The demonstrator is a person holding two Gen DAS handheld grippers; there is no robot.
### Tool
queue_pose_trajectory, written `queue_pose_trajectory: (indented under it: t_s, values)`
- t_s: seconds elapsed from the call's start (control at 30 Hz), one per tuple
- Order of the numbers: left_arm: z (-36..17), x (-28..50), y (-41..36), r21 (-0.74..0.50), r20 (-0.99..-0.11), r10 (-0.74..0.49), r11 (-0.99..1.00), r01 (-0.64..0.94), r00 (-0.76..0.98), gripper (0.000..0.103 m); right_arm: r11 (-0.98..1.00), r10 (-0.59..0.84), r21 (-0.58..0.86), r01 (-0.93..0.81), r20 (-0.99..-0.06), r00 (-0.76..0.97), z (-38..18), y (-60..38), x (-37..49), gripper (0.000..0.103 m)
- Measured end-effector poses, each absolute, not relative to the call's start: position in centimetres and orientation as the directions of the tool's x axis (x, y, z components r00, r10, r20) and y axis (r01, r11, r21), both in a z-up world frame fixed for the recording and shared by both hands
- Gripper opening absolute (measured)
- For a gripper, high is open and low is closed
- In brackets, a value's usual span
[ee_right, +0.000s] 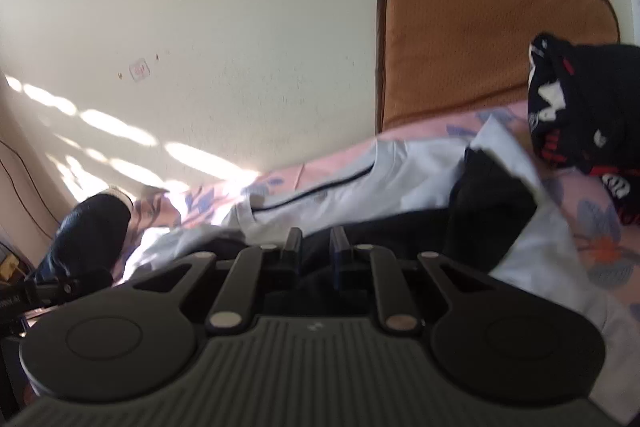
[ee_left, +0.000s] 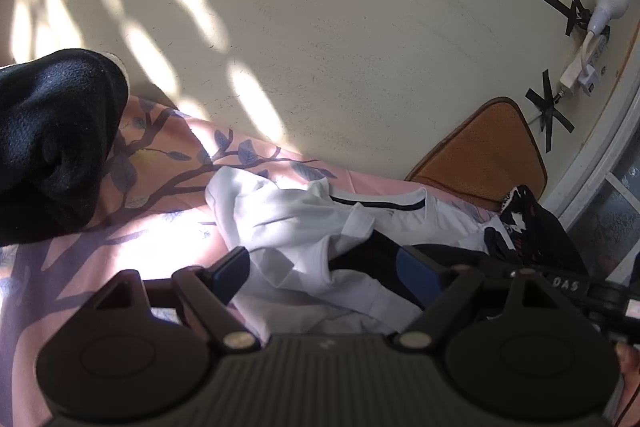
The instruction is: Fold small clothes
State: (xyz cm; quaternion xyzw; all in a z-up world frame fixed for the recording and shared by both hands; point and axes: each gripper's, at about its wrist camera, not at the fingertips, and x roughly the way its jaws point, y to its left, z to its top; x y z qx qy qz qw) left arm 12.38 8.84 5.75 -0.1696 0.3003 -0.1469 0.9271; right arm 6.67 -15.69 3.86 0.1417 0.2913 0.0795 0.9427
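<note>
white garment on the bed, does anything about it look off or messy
Yes. The white garment lies crumpled on the pink floral sheet, unfolded, with dark fabric tangled into it. Its dark-striped part is twisted toward the wall. No tear or stain shows.

Both wrist views sat low over the bed point(ee_left: 60, 267), facing the wall point(ee_left: 360, 67); shared: white garment point(ee_left: 288, 215), orange cushion point(ee_right: 480, 39).

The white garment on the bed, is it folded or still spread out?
Not folded: the white garment lies crumpled and bunched on the pink bedsheet, with uneven creases and a dark part showing beneath.
</note>
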Motion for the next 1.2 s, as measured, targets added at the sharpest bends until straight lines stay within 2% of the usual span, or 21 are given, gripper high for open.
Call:
queue_pose_trajectory:
  t_s: [0.07, 0.17, 0.2, 0.33, 0.43, 0.53, 0.6, 0.7, 0.73, 0.83, 0.93, 1.03, 1.1, 1.2]
  values:
    - [5.7, 12.3, 8.3, -0.394, -0.508, -0.389, 0.898, 0.194, 0.768, 0.083, 0.944, 0.308, 0.289, -0.157, -0.612, 0.729, 1.6, -12.9, 6.8, 0.02]
    - [5.5, 12.1, 7.4, -0.38, -0.512, -0.408, 0.897, 0.227, 0.756, 0.083, 0.965, 0.235, 0.04, -0.26, -0.577, 0.783, 0.8, -8.1, 4.3, 0.02]
    - [5.4, 12.1, 7.2, -0.378, -0.514, -0.413, 0.896, 0.234, 0.752, 0.083, 0.966, 0.217, 0.008, -0.259, -0.57, 0.792, 0.7, -7.5, 4.0, 0.02]
    - [5.0, 12.3, 6.5, -0.353, -0.542, -0.4, 0.907, 0.232, 0.739, 0.083, 0.964, 0.263, 0.115, -0.241, -0.573, 0.777, 1.3, -9.3, 4.5, 0.02]
    - [4.2, 13.0, 6.8, -0.358, -0.581, -0.38, 0.914, 0.193, 0.72, 0.083, 0.958, 0.284, 0.182, -0.221, -0.519, 0.806, 3.0, -10.4, 4.6, 0.02]
    - [3.2, 13.9, 7.3, -0.348, -0.631, -0.34, 0.927, 0.138, 0.697, 0.083, 0.958, 0.287, 0.147, -0.247, -0.499, 0.818, 4.3, -9.7, 5.4, 0.02]
    - [3.0, 14.1, 7.7, -0.355, -0.633, -0.338, 0.926, 0.126, 0.696, 0.083, 0.957, 0.29, 0.143, -0.252, -0.521, 0.803, 4.4, -9.1, 6.3, 0.02]
    - [3.0, 14.1, 7.8, -0.355, -0.635, -0.337, 0.926, 0.125, 0.695, 0.083, 0.964, 0.257, 0.121, -0.238, -0.658, 0.707, 1.8, -8.7, 9.0, 0.02]
    - [3.0, 14.1, 7.6, -0.349, -0.636, -0.334, 0.928, 0.127, 0.696, 0.083, 0.962, 0.263, 0.111, -0.251, -0.64, 0.722, 1.0, -9.0, 9.2, 0.021]
    - [3.2, 14.1, 7.8, -0.358, -0.636, -0.335, 0.926, 0.12, 0.695, 0.083, 0.963, 0.257, 0.113, -0.246, -0.673, 0.693, 1.8, -9.1, 10.0, 0.021]
    - [3.4, 14.2, 8.5, -0.379, -0.632, -0.33, 0.921, 0.091, 0.701, 0.083, 0.968, 0.241, 0.084, -0.237, -0.585, 0.774, 4.4, -9.9, 9.8, 0.023]
    - [3.2, 14.5, 9.2, -0.406, -0.635, -0.336, 0.911, 0.069, 0.696, 0.083, 0.968, 0.244, 0.092, -0.235, -0.574, 0.782, 5.9, -10.3, 11.1, 0.032]
    - [3.1, 14.6, 9.3, -0.412, -0.634, -0.34, 0.908, 0.068, 0.695, 0.084, 0.961, 0.249, 0.057, -0.27, -0.604, 0.757, 5.5, -9.6, 12.0, 0.053]
    - [3.2, 14.5, 9.0, -0.397, -0.637, -0.332, 0.915, 0.073, 0.696, 0.084, 0.947, 0.238, -0.004, -0.322, -0.664, 0.709, 3.7, -8.5, 13.0, 0.06]
